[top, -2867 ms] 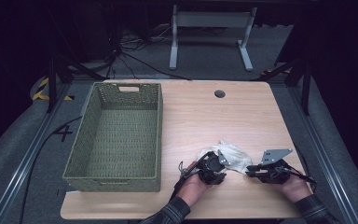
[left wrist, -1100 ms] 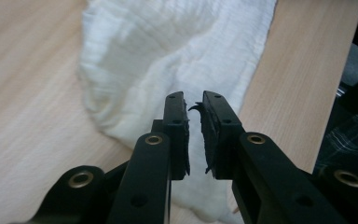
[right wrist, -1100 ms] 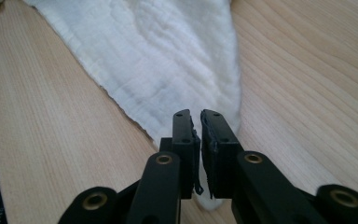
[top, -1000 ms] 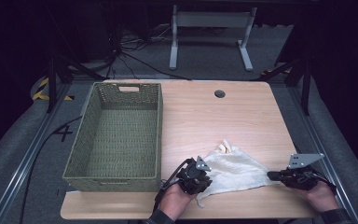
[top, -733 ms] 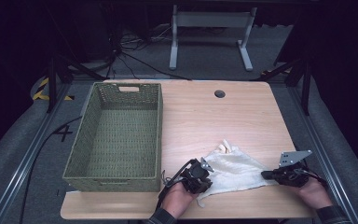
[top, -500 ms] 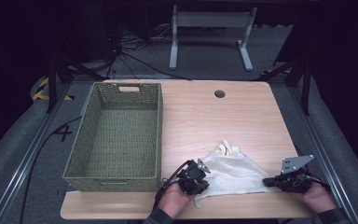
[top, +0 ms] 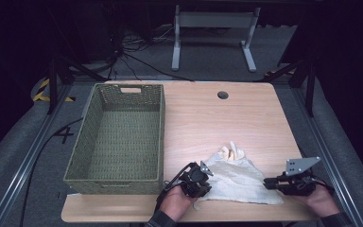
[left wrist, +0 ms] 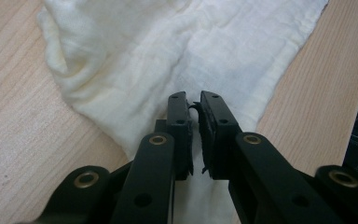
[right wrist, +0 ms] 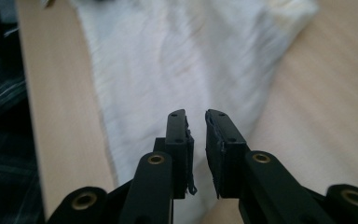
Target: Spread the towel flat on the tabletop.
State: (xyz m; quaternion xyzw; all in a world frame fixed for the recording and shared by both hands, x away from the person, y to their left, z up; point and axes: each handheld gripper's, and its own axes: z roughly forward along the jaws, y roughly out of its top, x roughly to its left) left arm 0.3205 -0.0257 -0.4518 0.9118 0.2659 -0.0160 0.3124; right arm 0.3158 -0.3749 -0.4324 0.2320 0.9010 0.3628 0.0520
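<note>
Now the white cloth (top: 238, 177) lies spread flat near the table's (top: 217, 123) front edge, toward the right front corner, one bunched tip pointing at the middle. At its left corner sits the left gripper (top: 199, 179), jaws nearly together over the fabric, whether pinching it I cannot tell. At the cloth's right corner the right gripper (top: 267, 183) has just been opening, a slim gap showing, nothing clamped. Away left stands the green wicker basket (top: 118, 137).
</note>
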